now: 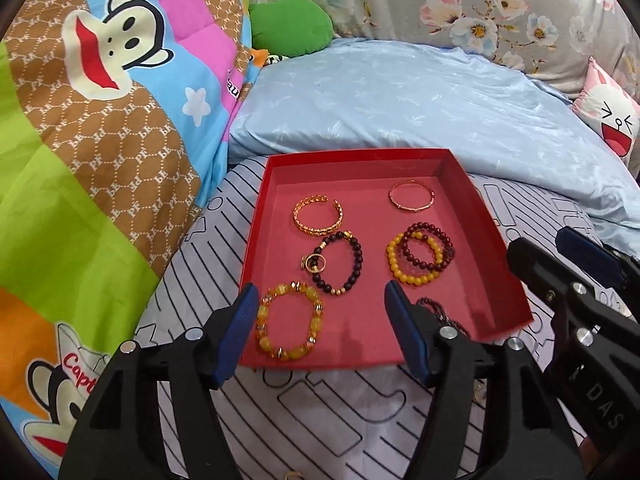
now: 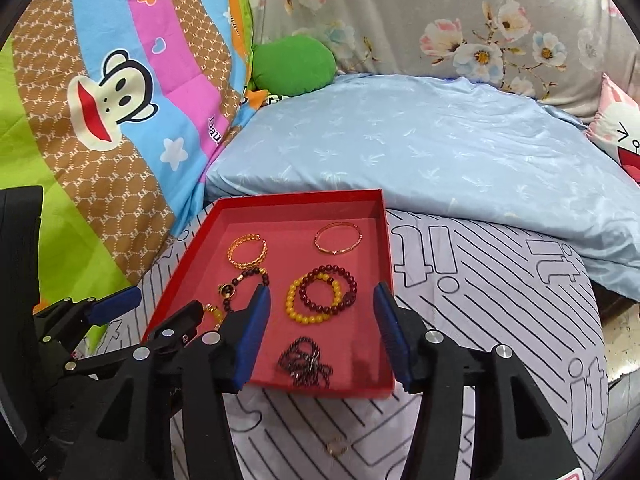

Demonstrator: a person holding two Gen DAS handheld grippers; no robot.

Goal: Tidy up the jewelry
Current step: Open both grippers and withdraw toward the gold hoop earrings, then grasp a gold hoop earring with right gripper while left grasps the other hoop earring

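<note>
A red tray (image 1: 496,264) (image 2: 386,264) lies on the striped bedsheet. It holds a gold chain cuff (image 1: 318,216), a thin gold bangle (image 1: 412,196) (image 2: 339,238), a dark bead bracelet with gold rings (image 1: 340,264), a yellow bead bracelet under a dark red one (image 1: 416,258) (image 2: 320,296), an amber bead bracelet (image 1: 290,320) and a dark chain (image 2: 306,362). My left gripper (image 1: 320,332) is open and empty over the tray's near left. My right gripper (image 2: 322,334) is open and empty over the near right, above the dark chain.
A small gold ring (image 2: 336,448) lies on the sheet in front of the tray. A light blue pillow (image 1: 400,112) lies behind it. A cartoon quilt (image 1: 100,140) rises at left. A green cushion (image 1: 290,26) and a pink cushion (image 1: 612,116) sit at the back.
</note>
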